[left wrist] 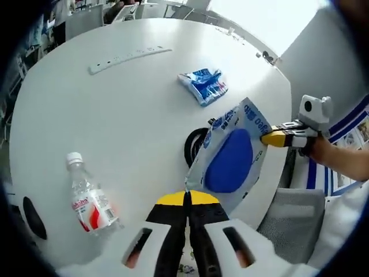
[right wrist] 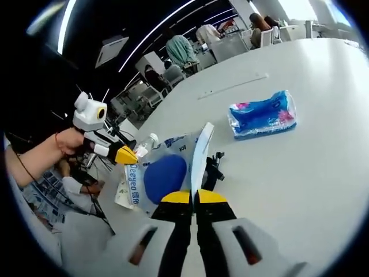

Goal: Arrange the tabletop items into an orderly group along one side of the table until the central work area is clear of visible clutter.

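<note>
A clear plastic pouch (left wrist: 230, 156) with blue print and a round blue pad inside hangs over the white table (left wrist: 115, 121). My left gripper (left wrist: 187, 198) is shut on its near corner. My right gripper (left wrist: 271, 138) comes in from the right and is shut on the opposite edge. In the right gripper view the right gripper (right wrist: 193, 197) pinches the pouch (right wrist: 164, 176) while the left gripper (right wrist: 128, 154) holds its far side. A black object (left wrist: 195, 145) lies partly hidden under the pouch. A blue tissue pack (left wrist: 203, 85) and a lying water bottle (left wrist: 89, 199) rest on the table.
A white power strip (left wrist: 130, 57) lies near the far edge of the table. The table edge curves close on the right, with a grey chair (left wrist: 294, 216) below it. Chairs (right wrist: 230, 46) and seated people stand beyond the table in the right gripper view.
</note>
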The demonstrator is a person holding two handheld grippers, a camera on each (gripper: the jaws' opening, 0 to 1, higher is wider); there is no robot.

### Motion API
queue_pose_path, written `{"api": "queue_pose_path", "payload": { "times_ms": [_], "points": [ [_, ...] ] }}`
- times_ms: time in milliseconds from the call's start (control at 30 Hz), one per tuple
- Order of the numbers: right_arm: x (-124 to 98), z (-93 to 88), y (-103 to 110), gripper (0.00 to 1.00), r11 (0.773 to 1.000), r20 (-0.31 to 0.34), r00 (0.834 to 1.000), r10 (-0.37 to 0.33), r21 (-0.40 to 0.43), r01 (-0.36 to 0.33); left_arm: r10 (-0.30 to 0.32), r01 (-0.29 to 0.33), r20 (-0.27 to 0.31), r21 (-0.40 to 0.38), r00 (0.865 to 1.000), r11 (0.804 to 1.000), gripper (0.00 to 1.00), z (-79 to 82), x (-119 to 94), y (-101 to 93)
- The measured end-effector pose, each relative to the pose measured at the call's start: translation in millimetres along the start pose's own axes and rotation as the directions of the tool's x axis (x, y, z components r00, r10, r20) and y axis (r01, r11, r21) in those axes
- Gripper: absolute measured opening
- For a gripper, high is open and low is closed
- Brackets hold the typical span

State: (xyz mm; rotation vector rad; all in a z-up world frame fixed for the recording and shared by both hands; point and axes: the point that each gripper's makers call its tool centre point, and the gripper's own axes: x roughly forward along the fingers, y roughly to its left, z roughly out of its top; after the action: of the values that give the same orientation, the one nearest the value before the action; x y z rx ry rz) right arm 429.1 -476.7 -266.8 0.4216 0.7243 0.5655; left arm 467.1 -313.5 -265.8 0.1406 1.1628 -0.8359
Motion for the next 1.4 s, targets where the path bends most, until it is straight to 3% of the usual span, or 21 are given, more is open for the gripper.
{"api": "queue_pose_path", "payload": {
  "times_ms": [400,800,1400],
  "points": [
    [5.2,51.4,15.3,0.0,0.998,0.055,0.998,0.037,-0.048,-0.035,0.044,-0.043,0.121,-0.012,0.992,0.999,0.0,35.0,-37.4,8.9],
    [20.1,89.8,22.8,0.0,0.995,0.094,0.994,0.055,-0.087,-0.047,0.082,-0.084,0.171,0.0,0.982,0.996,0.0,64.1,-56.3,26.2],
    [56.0,109.7,12.0,0.0,0.999,0.118,0.993,0.018,-0.046,-0.013,0.122,-0.123,0.182,-0.001,0.976,0.992,0.0,92.2,-49.7,62.0]
  ]
}}
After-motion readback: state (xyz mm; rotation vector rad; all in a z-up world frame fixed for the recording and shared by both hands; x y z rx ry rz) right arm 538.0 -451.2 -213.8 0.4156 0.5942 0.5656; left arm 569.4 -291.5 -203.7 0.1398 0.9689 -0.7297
